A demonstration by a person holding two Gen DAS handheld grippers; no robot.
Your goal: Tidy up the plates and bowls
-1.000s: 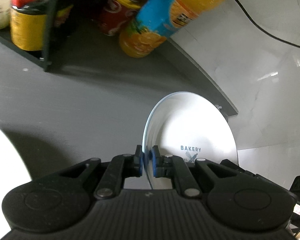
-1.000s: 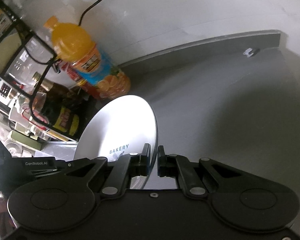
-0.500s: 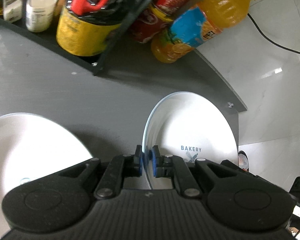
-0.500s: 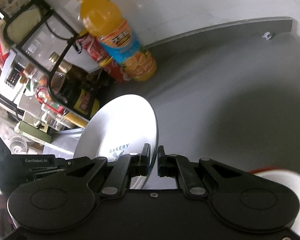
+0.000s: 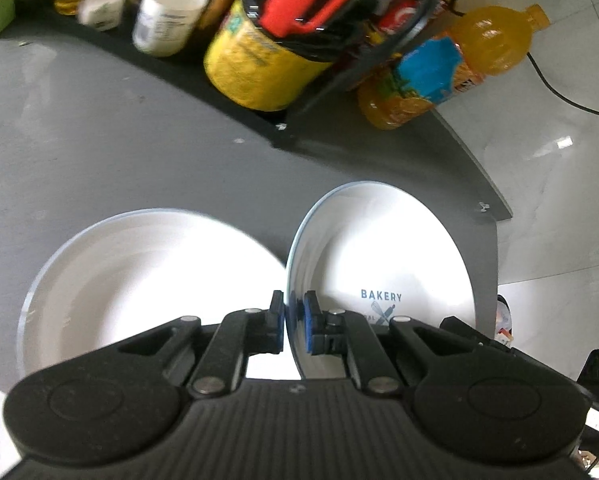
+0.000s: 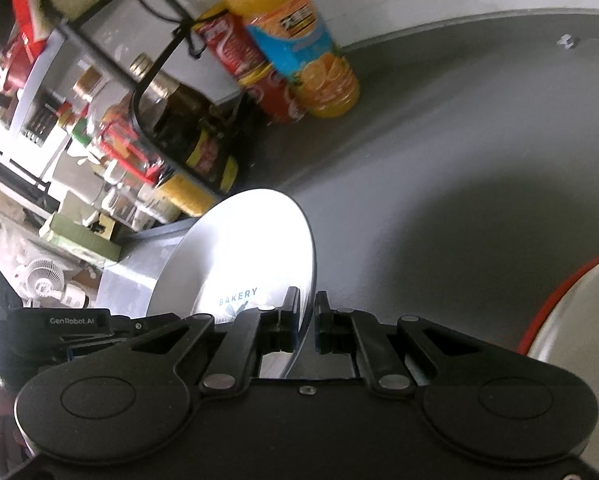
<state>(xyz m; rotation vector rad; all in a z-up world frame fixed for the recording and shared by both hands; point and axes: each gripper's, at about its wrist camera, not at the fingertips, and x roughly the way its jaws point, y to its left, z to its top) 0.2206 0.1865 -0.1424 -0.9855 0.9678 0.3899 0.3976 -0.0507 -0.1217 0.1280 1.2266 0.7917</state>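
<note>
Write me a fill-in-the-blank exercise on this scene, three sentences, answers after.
1. Both tools, the left tool and the right tool, grip one plate printed with the word ____.
2. The bottle holds a drink coloured ____.
3. The bowl at the right has a rim coloured ____.

Answers: BAKERY; orange; red

A white plate printed "BAKERY" (image 5: 383, 264) is held up on edge over the grey counter, its rim pinched on both sides. Just left of it, a larger white plate (image 5: 139, 280) lies flat. A red-rimmed white dish (image 6: 575, 304) sits off to the right, only partly seen.
</note>
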